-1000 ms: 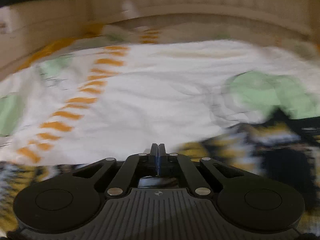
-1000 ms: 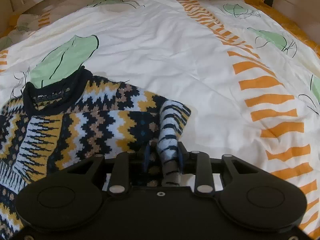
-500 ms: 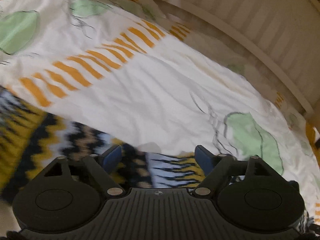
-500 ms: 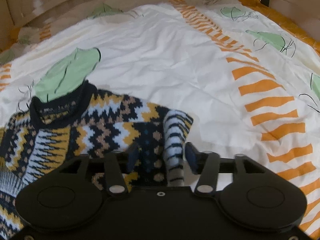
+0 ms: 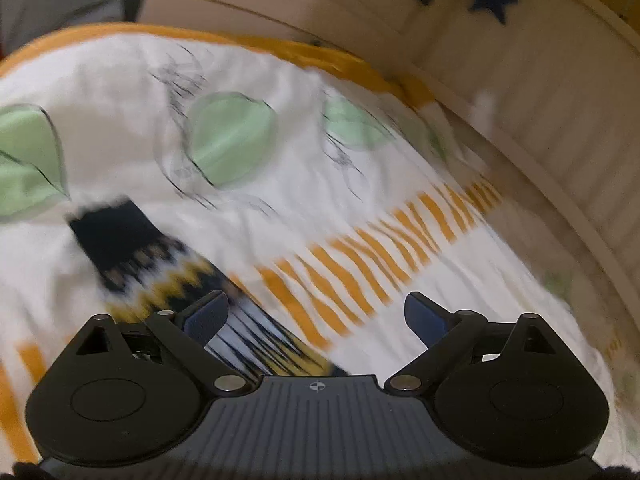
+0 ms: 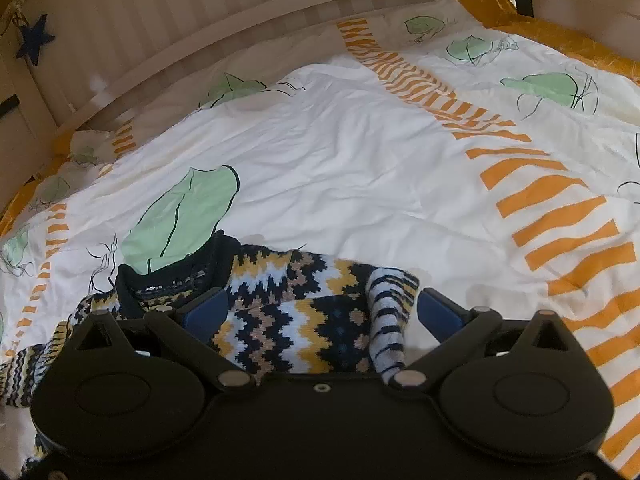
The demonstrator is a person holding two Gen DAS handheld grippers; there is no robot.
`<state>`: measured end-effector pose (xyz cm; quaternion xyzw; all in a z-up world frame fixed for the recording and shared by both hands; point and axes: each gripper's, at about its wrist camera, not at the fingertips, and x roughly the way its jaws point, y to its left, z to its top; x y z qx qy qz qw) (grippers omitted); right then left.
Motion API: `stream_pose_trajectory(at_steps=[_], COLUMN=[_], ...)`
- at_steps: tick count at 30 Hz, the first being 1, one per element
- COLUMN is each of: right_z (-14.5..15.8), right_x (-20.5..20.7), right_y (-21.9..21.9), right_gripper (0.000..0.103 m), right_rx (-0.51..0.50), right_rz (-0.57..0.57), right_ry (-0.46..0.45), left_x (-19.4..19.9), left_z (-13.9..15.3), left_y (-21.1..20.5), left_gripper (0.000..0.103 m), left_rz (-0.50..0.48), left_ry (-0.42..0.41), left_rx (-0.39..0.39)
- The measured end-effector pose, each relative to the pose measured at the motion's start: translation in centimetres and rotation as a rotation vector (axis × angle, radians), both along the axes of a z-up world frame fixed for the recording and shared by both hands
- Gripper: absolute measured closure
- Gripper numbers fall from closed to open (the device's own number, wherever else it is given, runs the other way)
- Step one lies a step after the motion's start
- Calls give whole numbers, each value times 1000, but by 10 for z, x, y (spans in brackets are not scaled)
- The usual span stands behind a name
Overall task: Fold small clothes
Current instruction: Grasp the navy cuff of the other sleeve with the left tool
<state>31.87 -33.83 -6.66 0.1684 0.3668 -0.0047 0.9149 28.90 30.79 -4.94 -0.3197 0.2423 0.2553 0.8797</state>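
Right gripper (image 6: pixel 324 312): jaws opening, both blue pads clear of the fabric, nothing pinched. Directly beneath and between them lies the patterned knit sweater (image 6: pixel 280 312), spread on the bed cover (image 6: pixel 360 168). Its folded-in striped sleeve (image 6: pixel 388 312) runs roughly along the gripper's pointing line, just inside the right-hand pad; the dark collar (image 6: pixel 176 280) sits beyond the left-hand pad, toward the green leaf print. The body of the garment extends from the gripper out to the left of that view, so its long axis appears to lie crosswise to the tongs. Left gripper (image 5: pixel 316 316): jaws likewise opening, pads free; the picture is blurred. A second sleeve (image 5: pixel 160 276) with a dark cuff (image 5: pixel 112 228) passes under the left-hand pad and runs diagonally up and to the left, away from the tongs; contact cannot be confirmed. Farther out on both views: the orange stripe band, then the slatted bed rail (image 6: pixel 240 20). Judgement: the right hand is the nearer to the sweater's body; the next fold likely turns on taking an edge lying to its left.
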Motion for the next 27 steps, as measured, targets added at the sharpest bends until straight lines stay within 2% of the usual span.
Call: stream_pose_trajectory(at_steps=[3, 6, 8, 9, 11, 12, 16, 19, 21, 24, 26, 27], right_z=[-2, -4, -6, -6, -8, -8, -5, -2, 0, 1, 2, 2], right_x=[1, 1, 2, 2, 2, 2, 1, 0, -2, -3, -3, -4], right_y=[1, 3, 5, 7, 11, 14, 27, 39, 45, 49, 53, 55], right_gripper=[2, 2, 2, 2, 2, 2, 2, 2, 2, 2, 2, 2], right_rx=[13, 25, 29, 29, 25, 28, 38, -9, -38, -19, -12, -16], right_rz=[-4, -3, 2, 7, 14, 18, 56, 98, 118, 135, 145, 150], right_ry=[3, 7, 11, 10, 7, 4, -31, -76, -102, -125, -134, -138], left_x=[-9, -17, -20, -20, -22, -20, -13, -12, -16, -21, -21, -22], left_z=[-1, -15, -32, -41, -52, -56, -64, -67, -68, -71, -70, -70], left_y=[23, 40, 50, 57, 64, 66, 65, 66, 68, 72, 72, 72], left_gripper=[7, 7, 7, 7, 7, 7, 5, 3, 3, 3, 7, 14], left_rz=[49, 84, 114, 133, 155, 173, 208, 221, 236, 271, 288, 299], left_ry=[32, 88, 122, 134, 118, 125, 108, 95, 69, 23, 20, 25], left_rx=[-7, -23, -63, -117, -191, -203, -211, -223, -243, -280, -289, -287])
